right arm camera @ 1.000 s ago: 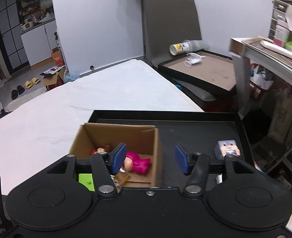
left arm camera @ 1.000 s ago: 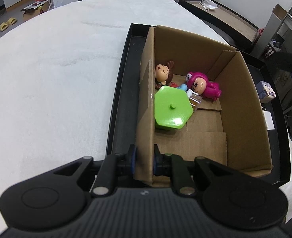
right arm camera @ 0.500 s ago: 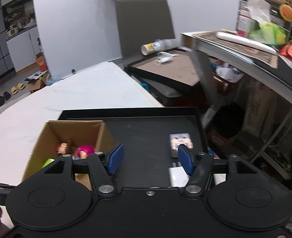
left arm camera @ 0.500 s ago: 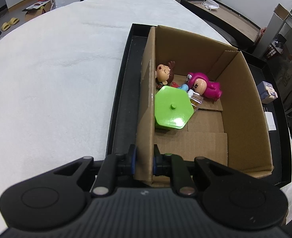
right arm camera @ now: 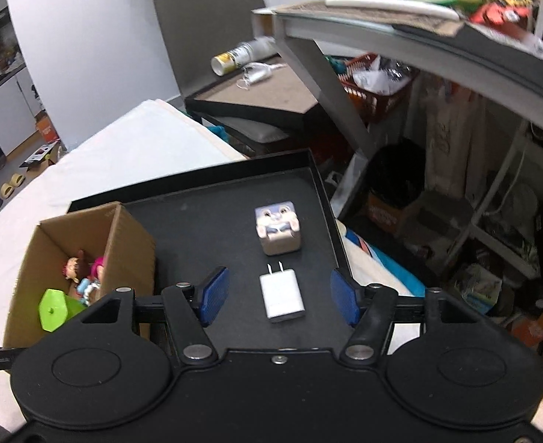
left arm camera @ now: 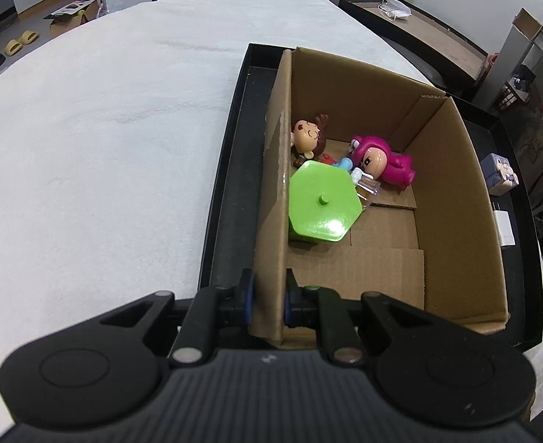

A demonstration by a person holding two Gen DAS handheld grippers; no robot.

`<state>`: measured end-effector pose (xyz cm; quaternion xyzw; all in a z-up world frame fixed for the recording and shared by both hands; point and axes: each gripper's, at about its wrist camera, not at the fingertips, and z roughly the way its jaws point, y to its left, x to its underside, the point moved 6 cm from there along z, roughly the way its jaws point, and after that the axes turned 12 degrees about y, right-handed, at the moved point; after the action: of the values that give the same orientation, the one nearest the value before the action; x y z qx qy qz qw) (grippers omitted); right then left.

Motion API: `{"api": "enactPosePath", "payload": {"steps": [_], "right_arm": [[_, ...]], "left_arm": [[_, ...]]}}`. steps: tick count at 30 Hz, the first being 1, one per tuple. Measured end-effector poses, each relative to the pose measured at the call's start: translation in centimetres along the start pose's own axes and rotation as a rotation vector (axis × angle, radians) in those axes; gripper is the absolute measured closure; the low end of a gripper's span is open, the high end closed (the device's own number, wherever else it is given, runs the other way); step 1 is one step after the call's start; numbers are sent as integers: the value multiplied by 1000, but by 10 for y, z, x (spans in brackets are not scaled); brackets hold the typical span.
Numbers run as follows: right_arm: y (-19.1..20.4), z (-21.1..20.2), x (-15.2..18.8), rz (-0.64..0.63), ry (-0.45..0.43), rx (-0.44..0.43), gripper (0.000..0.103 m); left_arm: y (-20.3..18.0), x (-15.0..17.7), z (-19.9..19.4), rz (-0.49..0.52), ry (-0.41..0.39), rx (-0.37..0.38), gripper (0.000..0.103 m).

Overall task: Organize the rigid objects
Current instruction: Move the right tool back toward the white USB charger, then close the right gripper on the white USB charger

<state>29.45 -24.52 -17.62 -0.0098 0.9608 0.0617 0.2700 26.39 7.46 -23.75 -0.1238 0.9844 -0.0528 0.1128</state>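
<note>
Your left gripper (left arm camera: 267,301) is pinching the near end of the box's (left arm camera: 452,192) left wall, its jaws pressed onto the cardboard from both sides. That wall is thin and will flex, so use this hold only to steady the box, not to lift it.

Your right gripper (right arm camera: 279,297) has its jaws spread, with nothing pressed between them. The charger (right arm camera: 282,296) lies flat on the black tray (right arm camera: 205,221) directly between the blue pads (right arm camera: 214,294), clear of both, its prongs pointing to 12 o'clock. Just beyond it, also at 12 o'clock, sits the cube toy (right arm camera: 279,230), apart from the charger. The box stands at the tray's 9 o'clock side.

I judge the charger to be light, hard and smooth-shelled, so it could slip or skate on the tray if one pad reaches it first. Take it across its two long sides, near the middle of the body, and stay off the prongs. It lies low, so you would need the pads well down beside it before closing.

The cube toy looks rigid and blocky, probably light; its flat opposite faces should give a sure grip.

Inside the box, the green hexagon (left arm camera: 323,205) rests against the left wall at 9 o'clock, with two figures (left arm camera: 380,162) toward 12 o'clock. The floor toward 6 o'clock is bare cardboard, the easier spot for a drop.
</note>
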Motion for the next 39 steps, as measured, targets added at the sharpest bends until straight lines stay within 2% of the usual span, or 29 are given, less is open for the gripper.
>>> {"api": "enactPosePath", "payload": {"steps": [3,16,24,33,35,36,39], "right_arm": [[-5,7,5,29,18,-15,43],[0,49,7,11,101,-11,43],[2,83,6,15,166,25,43],[-3,109,-1,21,186,72,43],[-3,112,1,14,196,74,48],[-4,113,2,16,208,73,60],[-5,110,4,35,229,54,66]], "left_arm": [[0,0,0,1,-1,-1,89],[0,-1,0,0,5,-16,90],[0,-3,1,-16,11,-18,90],[-1,-3,1,-16,13,-25,90],[-1,-3,0,-14,12,-25,90],[-1,-3,1,-15,12,-25,90],[-1,-3,0,-15,11,-24,90]]}}
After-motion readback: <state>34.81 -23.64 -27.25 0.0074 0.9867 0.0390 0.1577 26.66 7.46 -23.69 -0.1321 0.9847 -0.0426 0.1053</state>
